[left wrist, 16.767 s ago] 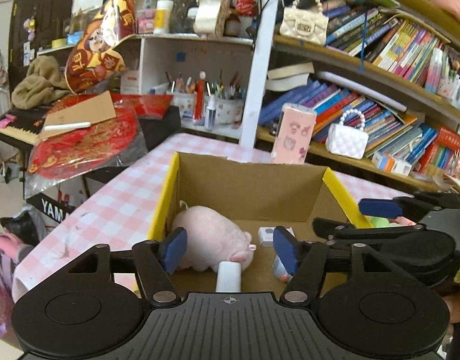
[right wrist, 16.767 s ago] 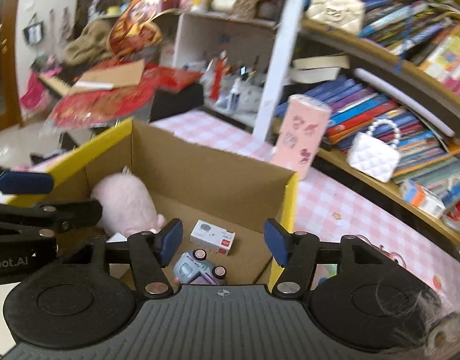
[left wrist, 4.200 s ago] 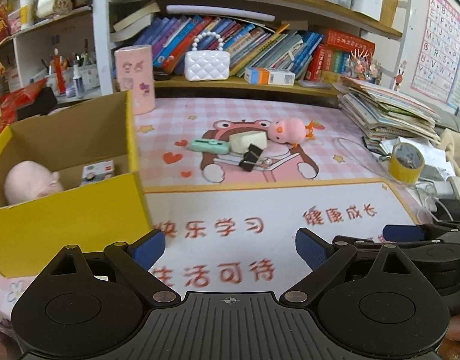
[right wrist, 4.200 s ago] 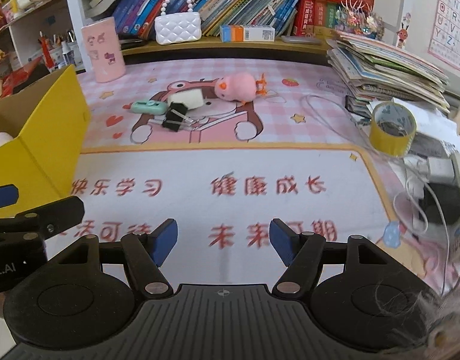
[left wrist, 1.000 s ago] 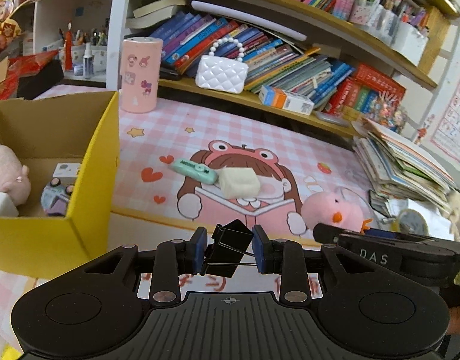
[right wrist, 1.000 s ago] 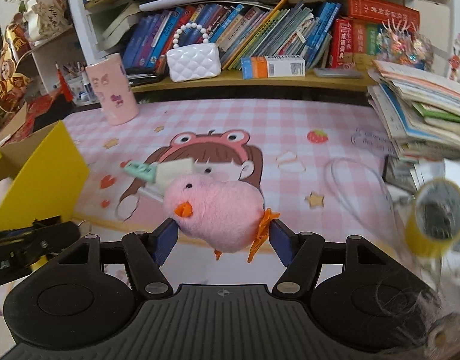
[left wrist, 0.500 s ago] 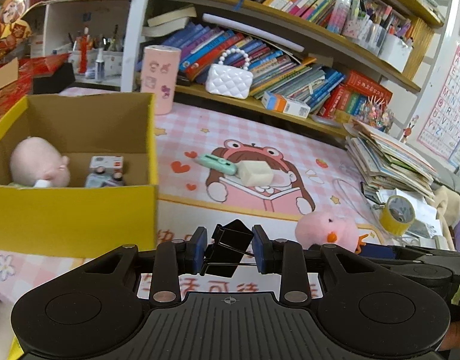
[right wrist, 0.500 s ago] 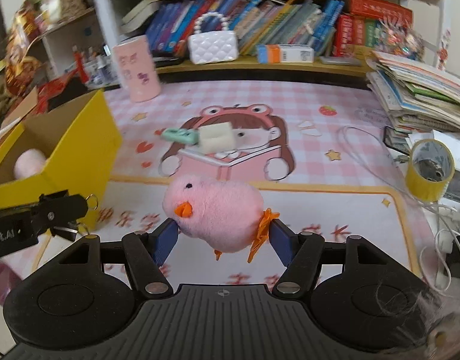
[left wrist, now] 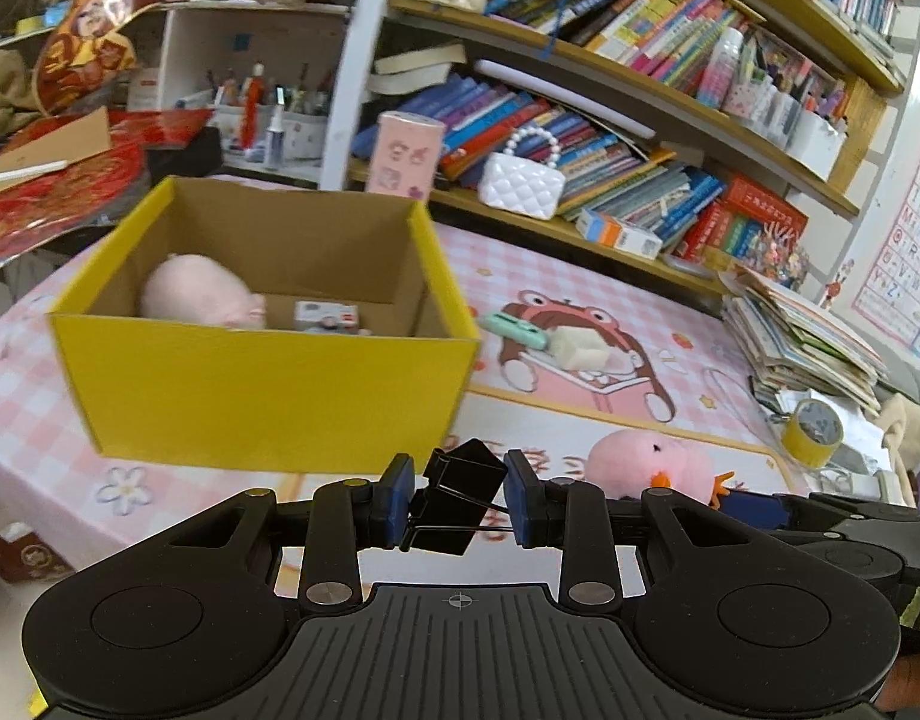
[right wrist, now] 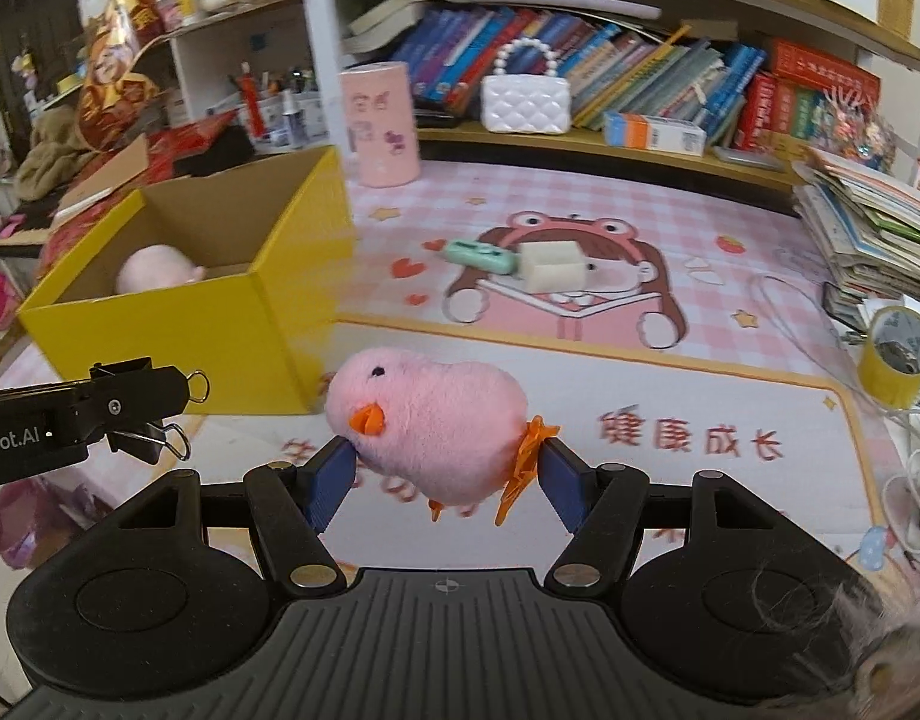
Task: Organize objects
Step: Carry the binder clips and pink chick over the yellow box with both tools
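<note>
Left gripper [right wrist: 109, 414] body, seen at left edge of right wrist view: white "bot.AI", start cut off; desk mat [right wrist: 688, 438] just ahead of right gripper: red Chinese "健康成长"; more red characters nearer, too hidden to read; alphabet poster [left wrist: 916, 228] far right on wall: letters like R, S, Y, Z, rest blurry

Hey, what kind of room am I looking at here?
Probably a child's study or playroom at home: packed bookshelves, a pink cartoon desk mat, an alphabet chart on the wall, and a yellow box with toys inside.
</note>
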Available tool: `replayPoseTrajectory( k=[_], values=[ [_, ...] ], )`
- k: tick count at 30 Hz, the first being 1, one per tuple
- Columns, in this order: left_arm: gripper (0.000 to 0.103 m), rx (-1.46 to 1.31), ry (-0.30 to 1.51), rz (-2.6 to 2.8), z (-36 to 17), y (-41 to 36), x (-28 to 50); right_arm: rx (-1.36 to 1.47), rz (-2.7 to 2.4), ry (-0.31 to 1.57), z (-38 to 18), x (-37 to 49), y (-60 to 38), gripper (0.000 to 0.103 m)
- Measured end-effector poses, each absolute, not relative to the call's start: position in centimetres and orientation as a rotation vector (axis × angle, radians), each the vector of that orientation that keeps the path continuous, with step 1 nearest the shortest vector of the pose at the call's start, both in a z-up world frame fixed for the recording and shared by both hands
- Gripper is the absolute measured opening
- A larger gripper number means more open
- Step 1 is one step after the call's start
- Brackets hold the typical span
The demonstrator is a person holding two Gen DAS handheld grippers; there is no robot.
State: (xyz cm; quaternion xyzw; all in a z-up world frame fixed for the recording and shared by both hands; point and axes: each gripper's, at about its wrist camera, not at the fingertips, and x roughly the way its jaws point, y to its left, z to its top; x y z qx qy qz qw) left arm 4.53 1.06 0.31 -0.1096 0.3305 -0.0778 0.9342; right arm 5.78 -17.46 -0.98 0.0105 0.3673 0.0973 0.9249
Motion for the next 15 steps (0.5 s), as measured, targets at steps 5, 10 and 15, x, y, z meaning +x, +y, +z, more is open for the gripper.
replayPoseTrajectory(
  k=[5,10,15],
  values=[
    [0.031,-0.221,0.667,-0.131,0.5,3.3,3.2,0.028,0.23,0.748,-1.1,5.1,-15.0,0.064],
    [0.031,-0.218,0.639,-0.1,1.1,5.6,2.1,0.016,0.268,0.719,-0.8,4.4,-12.5,0.064],
    [0.031,-0.221,0.584,-0.065,2.3,7.8,1.6,-0.006,0.311,0.684,0.0,4.1,-10.1,0.064]
  ],
)
